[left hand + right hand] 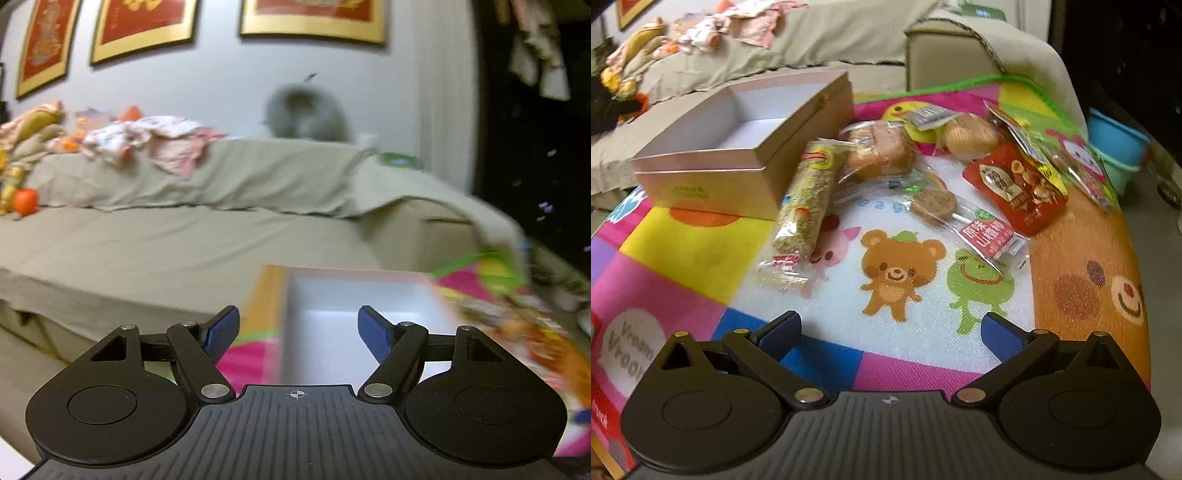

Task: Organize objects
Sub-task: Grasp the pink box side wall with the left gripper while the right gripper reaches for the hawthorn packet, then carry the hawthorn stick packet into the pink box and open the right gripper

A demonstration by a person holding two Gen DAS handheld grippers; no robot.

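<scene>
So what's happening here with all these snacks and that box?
Someone holding a gripper in each hand is tidying packaged snacks on a colourful cartoon mat. The open box looks empty, and the snacks, such as the long grain bar and red nut pouch, lie on the mat beside it. The left gripper hangs above the box and the right gripper above the mat, jaws apart, holding nothing.

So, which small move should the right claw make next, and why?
Probably reach forward to the long grain bar packet, the snack nearest the box. The right claw is open with nothing between its fingers, the box is empty, and all the snacks lie on the mat outside it.
</scene>
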